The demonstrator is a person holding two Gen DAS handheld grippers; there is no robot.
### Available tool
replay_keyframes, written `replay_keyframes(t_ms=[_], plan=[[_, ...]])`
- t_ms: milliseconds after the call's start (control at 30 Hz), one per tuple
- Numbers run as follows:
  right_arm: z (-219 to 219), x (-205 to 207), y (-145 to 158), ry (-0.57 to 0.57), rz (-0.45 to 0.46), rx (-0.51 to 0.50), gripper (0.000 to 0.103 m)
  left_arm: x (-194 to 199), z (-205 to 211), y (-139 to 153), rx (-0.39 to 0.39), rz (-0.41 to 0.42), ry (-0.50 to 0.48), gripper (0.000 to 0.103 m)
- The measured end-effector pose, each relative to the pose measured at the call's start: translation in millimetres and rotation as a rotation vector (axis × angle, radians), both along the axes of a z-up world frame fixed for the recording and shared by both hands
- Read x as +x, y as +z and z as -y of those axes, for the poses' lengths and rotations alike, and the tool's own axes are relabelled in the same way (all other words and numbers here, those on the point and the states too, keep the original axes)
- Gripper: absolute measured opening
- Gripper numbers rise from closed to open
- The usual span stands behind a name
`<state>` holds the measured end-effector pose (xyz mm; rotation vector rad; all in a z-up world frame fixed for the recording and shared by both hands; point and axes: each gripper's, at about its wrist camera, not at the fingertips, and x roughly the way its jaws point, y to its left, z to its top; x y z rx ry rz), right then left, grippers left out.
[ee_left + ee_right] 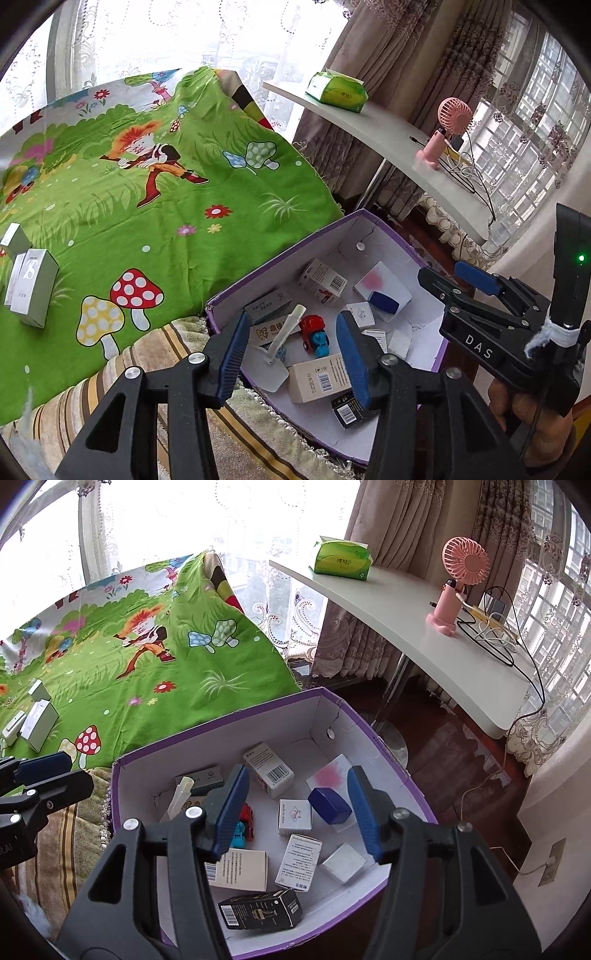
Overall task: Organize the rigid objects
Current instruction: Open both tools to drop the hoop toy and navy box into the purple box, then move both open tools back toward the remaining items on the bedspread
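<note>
A purple cardboard box (pixel 280 254) (pixel 207 731) with a white inside holds several small cartons, a red and blue toy car (pixel 314 334) (pixel 245 825), a blue case (pixel 330 805) and a black carton (pixel 260 908). My left gripper (pixel 293 356) is open and empty above the box's near left part. My right gripper (pixel 299 808) is open and empty above the box's middle; it also shows in the left wrist view (pixel 448 273). Three pale green cartons (pixel 31 286) (pixel 35 723) stand on the green cartoon cloth (pixel 155 206) at the left.
A white curved desk (pixel 424 642) at the right carries a green tissue pack (pixel 341 559), a pink fan (pixel 456 587) and cables. A striped beige towel (pixel 155 354) lies under the box's near edge. Curtains and windows stand behind.
</note>
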<state>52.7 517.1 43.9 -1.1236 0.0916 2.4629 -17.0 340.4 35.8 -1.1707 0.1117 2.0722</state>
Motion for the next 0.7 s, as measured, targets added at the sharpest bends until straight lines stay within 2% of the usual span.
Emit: replay_keyframes(t_ms=[400, 700], plan=[[28, -5, 5, 0.061, -0.001, 0.015, 0.066, -10, 39, 9, 0.028, -0.012, 0.087, 0.050], [59, -13, 15, 0.118, -0.016, 0.033, 0.074, -20, 85, 21, 0.034, -0.068, 0.184, 0.053]])
